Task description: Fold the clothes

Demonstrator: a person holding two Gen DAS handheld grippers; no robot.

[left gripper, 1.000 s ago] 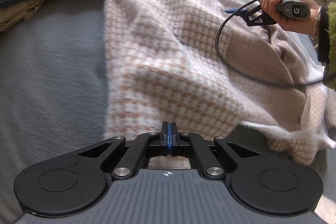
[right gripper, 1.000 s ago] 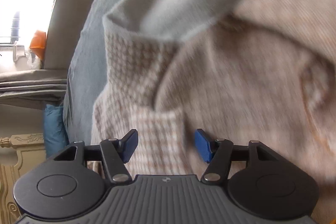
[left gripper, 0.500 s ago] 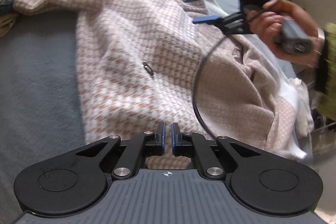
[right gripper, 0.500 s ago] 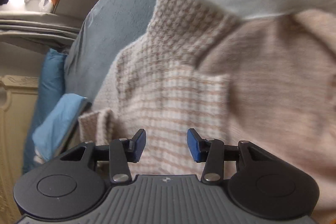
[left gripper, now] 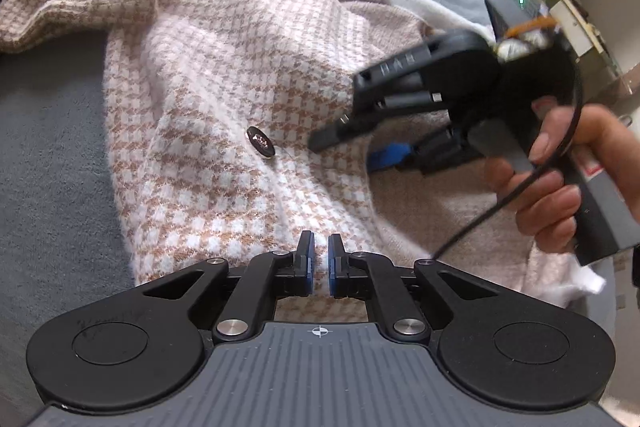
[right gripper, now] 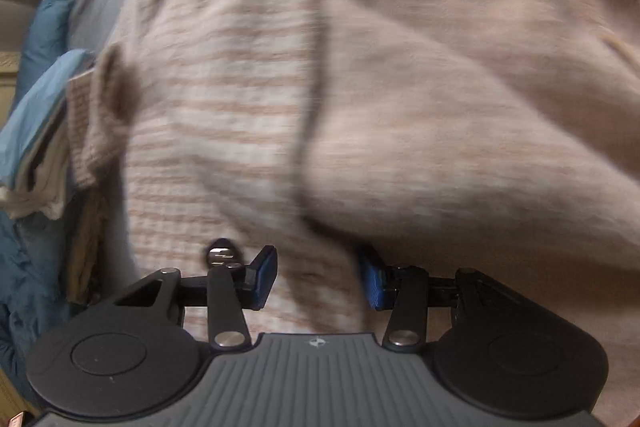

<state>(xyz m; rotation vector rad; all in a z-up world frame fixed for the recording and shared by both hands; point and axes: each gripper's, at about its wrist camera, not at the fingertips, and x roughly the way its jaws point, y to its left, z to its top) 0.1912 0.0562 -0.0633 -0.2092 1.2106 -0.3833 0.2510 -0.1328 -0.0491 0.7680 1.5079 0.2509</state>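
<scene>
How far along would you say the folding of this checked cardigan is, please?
Early. Done: only a folded stack beside it. In hand: nothing; the left gripper is slightly open, and the right gripper is open over the cardigan, which lies rumpled. Left: every fold.

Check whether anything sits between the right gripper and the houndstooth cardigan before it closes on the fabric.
Nothing visible does. The right gripper is open directly over the cardigan, knit showing between its fingers. Only the dark button lies close, beside the finger on the picture's left, not between them. That view is motion-blurred, so contact is unclear.
</scene>
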